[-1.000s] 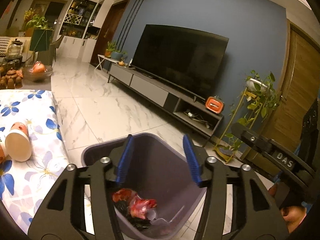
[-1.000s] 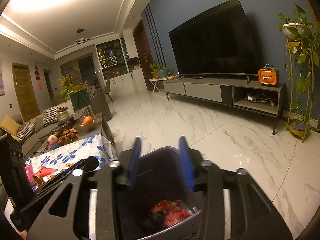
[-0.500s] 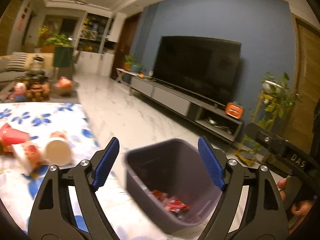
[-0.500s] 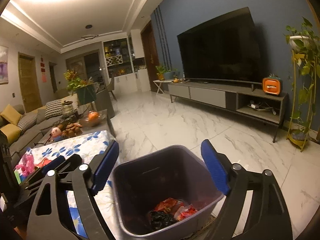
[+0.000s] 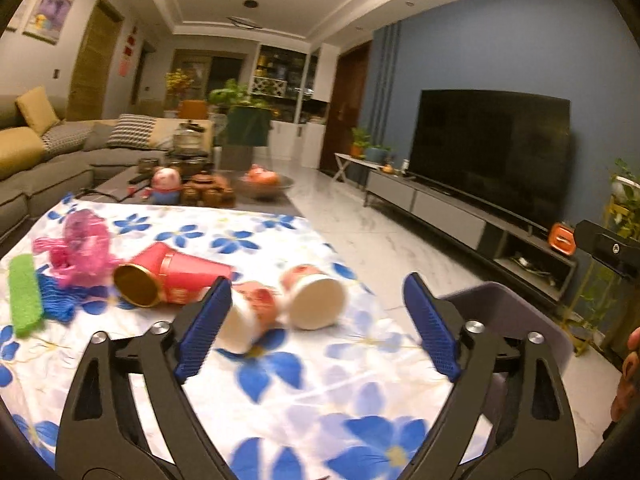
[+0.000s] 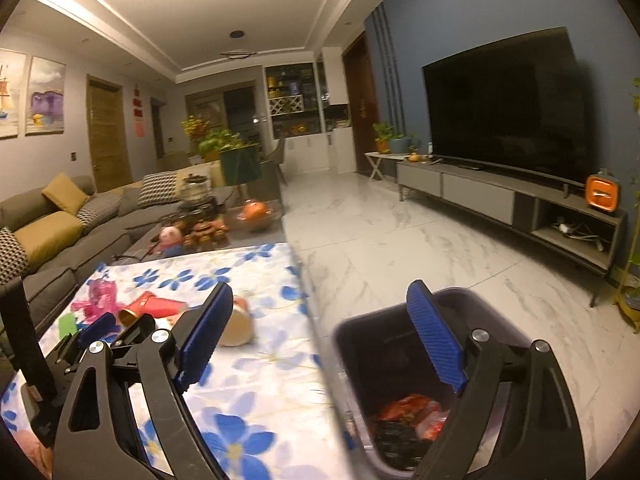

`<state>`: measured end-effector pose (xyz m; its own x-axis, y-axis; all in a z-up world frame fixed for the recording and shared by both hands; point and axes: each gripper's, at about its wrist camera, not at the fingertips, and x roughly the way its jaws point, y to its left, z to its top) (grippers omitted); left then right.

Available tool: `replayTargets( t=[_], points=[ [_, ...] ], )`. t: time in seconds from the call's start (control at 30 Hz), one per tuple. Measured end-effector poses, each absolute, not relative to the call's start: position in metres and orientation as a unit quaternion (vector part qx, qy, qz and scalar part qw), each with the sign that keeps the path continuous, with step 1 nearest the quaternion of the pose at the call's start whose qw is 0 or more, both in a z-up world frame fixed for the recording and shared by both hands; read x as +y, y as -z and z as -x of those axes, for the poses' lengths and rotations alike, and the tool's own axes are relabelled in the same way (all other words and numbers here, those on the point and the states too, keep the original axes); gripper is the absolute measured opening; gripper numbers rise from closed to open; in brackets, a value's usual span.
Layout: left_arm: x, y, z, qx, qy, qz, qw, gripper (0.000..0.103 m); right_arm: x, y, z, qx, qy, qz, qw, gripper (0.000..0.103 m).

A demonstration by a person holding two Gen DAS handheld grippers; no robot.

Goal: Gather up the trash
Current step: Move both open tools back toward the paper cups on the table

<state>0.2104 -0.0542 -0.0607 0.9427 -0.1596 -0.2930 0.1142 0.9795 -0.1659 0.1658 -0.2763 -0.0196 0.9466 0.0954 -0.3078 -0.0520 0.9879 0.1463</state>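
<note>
Trash lies scattered on the flower-print tabletop (image 5: pixel 280 392): a red paper cup (image 5: pixel 172 280) on its side with its gold-lined mouth toward the camera, two pale paper cups (image 5: pixel 316 298) tipped over just beside it, a crumpled pink plastic bag (image 5: pixel 82 246) farther left, a green strip (image 5: pixel 25 294) and what looks like a bit of blue netting (image 5: pixel 56 296), blurred here. The left gripper (image 5: pixel 316 320) hangs over the tabletop with its blue-padded jaws spread wide and nothing between them; one pale cup sits just past the left pad. The right gripper (image 6: pixel 320 340) is likewise spread apart and empty, straddling the tabletop edge and the dark trash bin (image 6: pixel 384 320) standing on the marble floor (image 6: pixel 400 240) beside it. Red and black wrappers (image 6: pixel 412 420) lie in the bin's bottom.
</note>
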Motion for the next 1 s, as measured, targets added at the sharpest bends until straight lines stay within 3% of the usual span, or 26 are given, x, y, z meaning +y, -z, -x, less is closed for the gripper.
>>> replayTargets(
  t=[0.53, 0.77, 1.0],
  points=[
    [-0.01, 0.089, -0.256, 0.192, 0.061, 0.104, 0.974, 0.096, -0.205, 0.042, -0.214, 0.194, -0.065, -0.041, 0.978, 0.086],
    [-0.013, 0.1, -0.281, 0.229, 0.069, 0.094, 0.966, 0.069, -0.202, 0.047, -0.227, 0.196, -0.064, -0.041, 0.978, 0.086],
    [-0.012, 0.106, -0.291, 0.252, 0.072, 0.097, 0.96, 0.052, -0.197, 0.056, -0.238, 0.204, -0.066, -0.043, 0.976, 0.086]
  ],
)
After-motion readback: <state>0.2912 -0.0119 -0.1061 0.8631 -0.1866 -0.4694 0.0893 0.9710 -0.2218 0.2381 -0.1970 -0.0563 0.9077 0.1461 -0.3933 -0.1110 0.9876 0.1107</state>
